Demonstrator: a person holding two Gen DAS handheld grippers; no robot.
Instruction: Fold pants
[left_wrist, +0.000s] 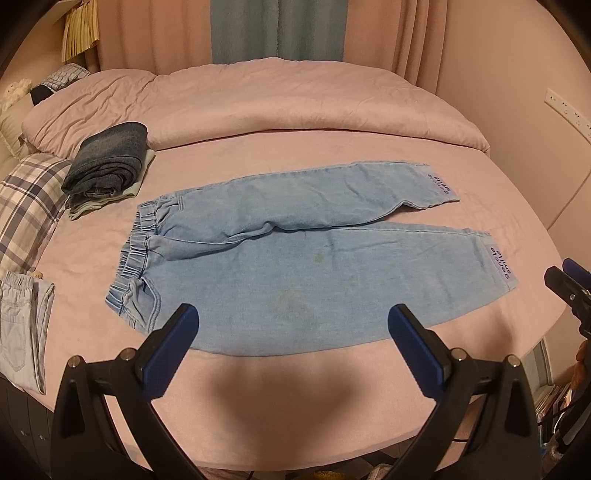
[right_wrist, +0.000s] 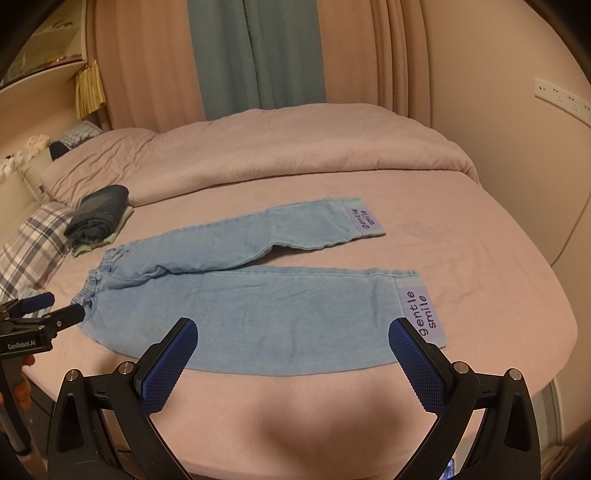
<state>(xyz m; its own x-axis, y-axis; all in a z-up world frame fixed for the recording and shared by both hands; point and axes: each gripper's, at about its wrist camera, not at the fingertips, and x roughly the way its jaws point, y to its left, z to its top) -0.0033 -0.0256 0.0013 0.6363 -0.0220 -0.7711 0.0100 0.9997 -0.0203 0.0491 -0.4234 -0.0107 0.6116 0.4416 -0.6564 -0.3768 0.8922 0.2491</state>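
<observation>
A bed (left_wrist: 258, 387) with a pink sheet fills both views. Light blue pants (left_wrist: 295, 266) lie flat and unfolded on the middle of it, waistband toward the plaid pillow (left_wrist: 29, 206), legs slightly apart. Beyond the waistband sits a dark folded denim stack (left_wrist: 107, 162). The left tongs (left_wrist: 293, 350) and right tongs (right_wrist: 293, 354) hover above the pants' near edge, both spread wide and holding nothing.
</observation>
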